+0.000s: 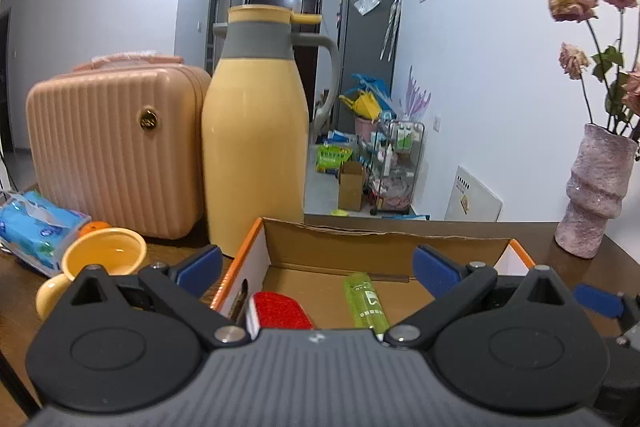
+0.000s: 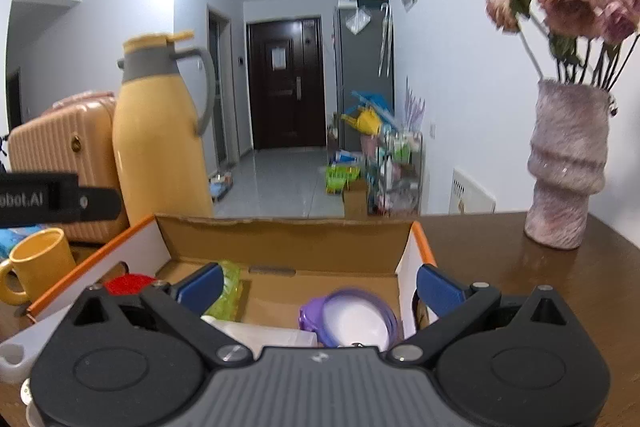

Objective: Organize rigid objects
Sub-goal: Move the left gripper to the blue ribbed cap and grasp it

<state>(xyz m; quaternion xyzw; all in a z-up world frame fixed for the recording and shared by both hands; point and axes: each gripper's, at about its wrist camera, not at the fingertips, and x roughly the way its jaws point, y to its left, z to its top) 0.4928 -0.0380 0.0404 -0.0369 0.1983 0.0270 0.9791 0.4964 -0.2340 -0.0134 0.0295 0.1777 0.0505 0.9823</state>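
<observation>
The open cardboard box (image 1: pixel 384 247) sat on the brown wooden bench (image 2: pixel 500 247), its orange-edged walls standing up on both sides. Inside it lay a red brush-like item (image 1: pixel 280 309) at the left, a green bottle (image 1: pixel 366 301) on its side just beside that, and a purple-rimmed white lid (image 2: pixel 352 319) toward the right wall. The left gripper (image 1: pixel 316 269) hovered over the box with its blue-padded fingers (image 1: pixel 200 265) spread wide and nothing between them. The right gripper (image 2: pixel 318 289) likewise hung above the box, fingers (image 2: pixel 438 291) wide apart and empty. Left of the box stood a yellow thermos jug (image 1: pixel 254 131), touching or nearly touching a pink ribbed case (image 1: pixel 112 147). A yellow mug (image 1: pixel 100 259) and a blue tissue pack (image 1: pixel 36 231) lay nearer the left edge. A pink vase (image 2: pixel 568 163) of dried roses stood well apart on the right.
</observation>
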